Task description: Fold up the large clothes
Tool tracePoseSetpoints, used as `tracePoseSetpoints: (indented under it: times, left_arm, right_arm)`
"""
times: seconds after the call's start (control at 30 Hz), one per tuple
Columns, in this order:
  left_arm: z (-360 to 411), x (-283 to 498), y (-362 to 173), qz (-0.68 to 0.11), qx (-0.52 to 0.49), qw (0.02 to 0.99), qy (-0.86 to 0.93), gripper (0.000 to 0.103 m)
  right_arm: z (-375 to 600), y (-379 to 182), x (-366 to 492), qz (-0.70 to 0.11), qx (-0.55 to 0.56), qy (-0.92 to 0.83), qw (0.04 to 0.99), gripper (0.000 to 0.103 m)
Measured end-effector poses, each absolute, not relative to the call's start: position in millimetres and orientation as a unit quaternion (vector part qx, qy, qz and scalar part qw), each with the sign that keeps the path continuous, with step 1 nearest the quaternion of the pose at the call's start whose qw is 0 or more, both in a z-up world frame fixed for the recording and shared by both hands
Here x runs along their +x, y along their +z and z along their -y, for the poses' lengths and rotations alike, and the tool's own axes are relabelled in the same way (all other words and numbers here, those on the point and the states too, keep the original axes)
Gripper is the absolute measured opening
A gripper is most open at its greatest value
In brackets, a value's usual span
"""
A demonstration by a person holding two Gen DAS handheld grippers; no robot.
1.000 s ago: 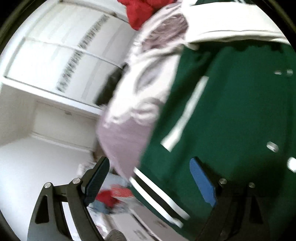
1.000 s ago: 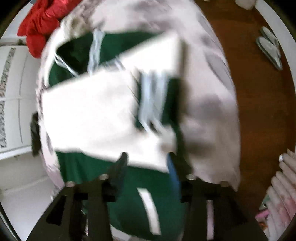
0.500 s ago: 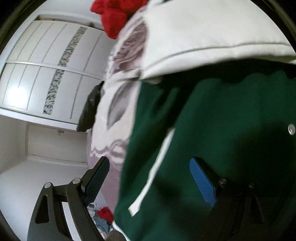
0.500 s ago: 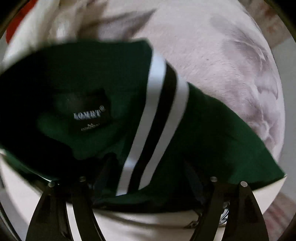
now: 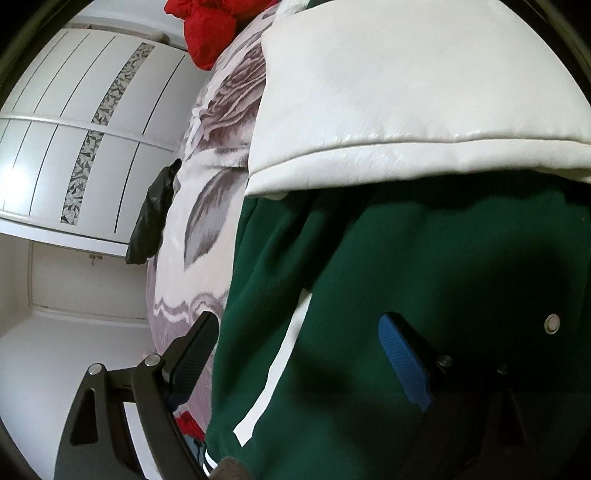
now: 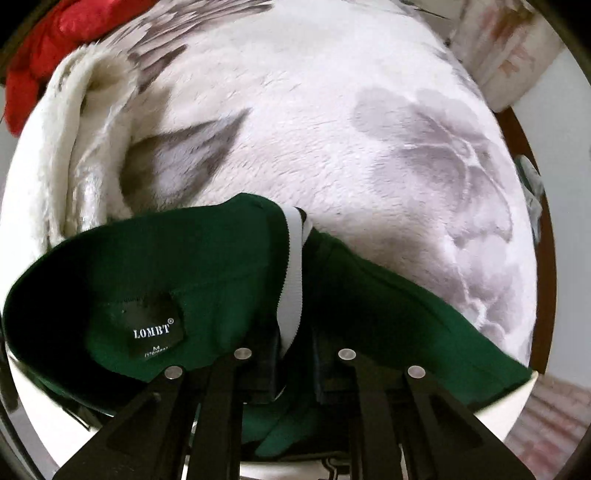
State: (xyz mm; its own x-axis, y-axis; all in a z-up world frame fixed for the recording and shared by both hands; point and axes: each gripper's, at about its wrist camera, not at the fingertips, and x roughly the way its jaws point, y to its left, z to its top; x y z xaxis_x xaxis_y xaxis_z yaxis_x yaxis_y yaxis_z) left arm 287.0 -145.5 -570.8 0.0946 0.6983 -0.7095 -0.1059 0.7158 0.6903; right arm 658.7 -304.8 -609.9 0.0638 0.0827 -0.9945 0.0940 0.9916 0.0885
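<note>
A green varsity jacket (image 5: pixel 424 295) with a white sleeve (image 5: pixel 388 110) lies on a floral blanket (image 5: pixel 207 229). My left gripper (image 5: pixel 295 354) is open, its jaws wide apart, just over the jacket's lower green body near a white pocket stripe (image 5: pixel 280 354). In the right wrist view my right gripper (image 6: pixel 293 360) is shut on the jacket's striped collar (image 6: pixel 291 280), next to the black neck label (image 6: pixel 155 328). The green fabric (image 6: pixel 388 317) bunches around its fingers.
A red garment (image 5: pixel 207 26) lies at the blanket's far end and also shows in the right wrist view (image 6: pixel 40 62). A white wardrobe (image 5: pixel 74 140) stands to the left, with a black item (image 5: pixel 151 218) hanging off the bed edge. Brown floor (image 6: pixel 546 258) runs along the right.
My right gripper came down from above the jacket onto the collar and closed on it. My left gripper moved closer over the green body and stayed open.
</note>
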Motion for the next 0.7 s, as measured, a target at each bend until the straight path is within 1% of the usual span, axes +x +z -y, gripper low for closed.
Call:
tracePoseSetpoints:
  times: [0.1,0.13,0.17,0.2,0.33,0.4,0.47,0.53,0.67,0.7]
  left_arm:
    - [139.5,275.4,-558.1,-0.614,0.218,0.702,0.286,0.089]
    - [134.0,266.2,-549.3,-0.616,0.2,0.705,0.29,0.089]
    - [129.3,259.3,-542.9,-0.617,0.187,0.706,0.292,0.089]
    - [121.5,245.7,-532.8,-0.62,0.164,0.709,0.294,0.089]
    - [87.5,184.0,-507.1,-0.648,0.055,0.701,0.293,0.089]
    - [73.0,155.0,-505.7,-0.669,0.007,0.682,0.294,0.089]
    - [64.0,127.6,-510.0,-0.687,-0.034,0.665,0.293,0.089]
    - [60.7,101.1,-519.0,-0.706,-0.061,0.645,0.285,0.089]
    - [64.8,72.7,-533.4,-0.708,-0.091,0.646,0.271,0.089]
    - [66.5,67.8,-539.4,-0.709,-0.109,0.647,0.259,0.089]
  right_arm:
    - [310.2,-597.2,642.8,-0.707,0.057,0.064,0.702,0.037]
    - [317.4,-584.4,631.7,-0.706,0.065,0.091,0.7,0.042]
    - [325.1,-571.6,617.6,-0.704,0.073,0.111,0.698,0.049]
    - [331.5,-561.4,605.8,-0.703,0.076,0.127,0.695,0.052]
    - [365.1,-523.2,514.9,-0.715,0.065,0.168,0.675,0.054]
    - [372.0,-517.6,455.8,-0.731,0.073,0.181,0.654,0.055]
    - [373.2,-519.9,376.0,-0.759,0.081,0.193,0.617,0.055]
    - [364.8,-543.9,305.3,-0.786,0.102,0.198,0.576,0.055]
    - [341.0,-594.3,168.2,-0.84,0.253,0.182,0.444,0.055]
    - [335.5,-604.1,148.2,-0.843,0.275,0.172,0.429,0.055]
